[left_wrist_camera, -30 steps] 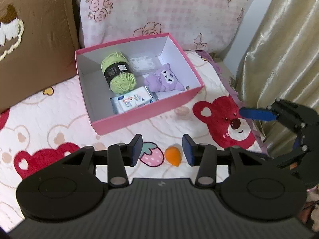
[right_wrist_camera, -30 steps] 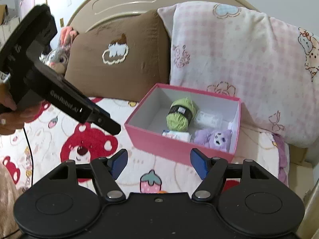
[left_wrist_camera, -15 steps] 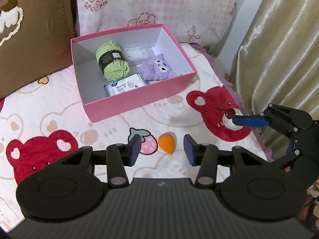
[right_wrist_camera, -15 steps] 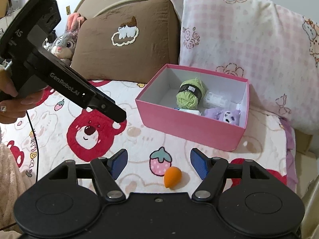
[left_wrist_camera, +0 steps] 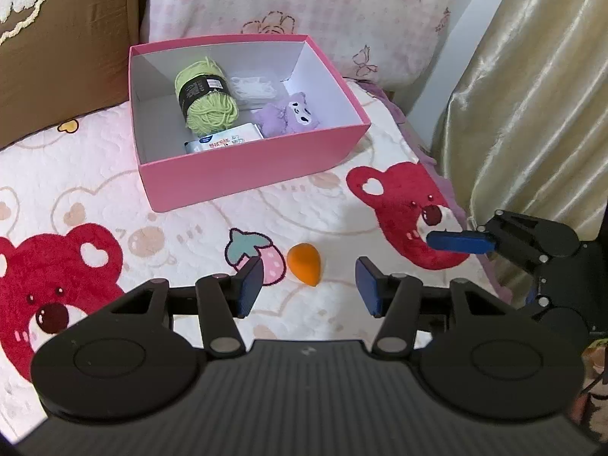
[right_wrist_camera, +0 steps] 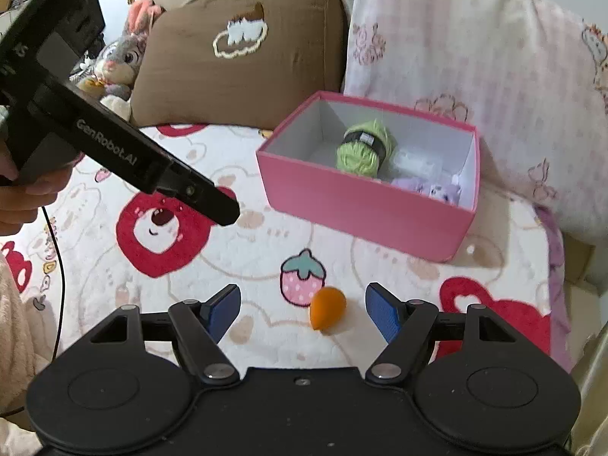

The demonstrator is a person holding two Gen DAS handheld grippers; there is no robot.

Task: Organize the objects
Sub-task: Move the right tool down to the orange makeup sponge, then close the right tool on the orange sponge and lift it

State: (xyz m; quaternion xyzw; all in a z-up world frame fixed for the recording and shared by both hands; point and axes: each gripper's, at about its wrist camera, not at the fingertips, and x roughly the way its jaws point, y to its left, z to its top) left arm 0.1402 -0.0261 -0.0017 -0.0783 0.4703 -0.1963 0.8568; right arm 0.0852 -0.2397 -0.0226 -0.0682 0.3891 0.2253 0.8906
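An orange egg-shaped sponge lies on the bear-print blanket, also in the right wrist view. Behind it stands an open pink box holding a green yarn ball, a purple plush, a wipes pack and a white packet. The box also shows in the right wrist view. My left gripper is open and empty, just short of the sponge. My right gripper is open and empty, with the sponge lying between its fingertips. It shows at the right of the left wrist view.
A brown cushion and a pink checked pillow lean behind the box. A grey rabbit plush sits far left. A gold curtain hangs at the bed's right edge. The left gripper's body crosses the right wrist view.
Both grippers have pulled back and lowered toward the blanket. The orange sponge has come into the right wrist view between the fingertips. Both stay open.
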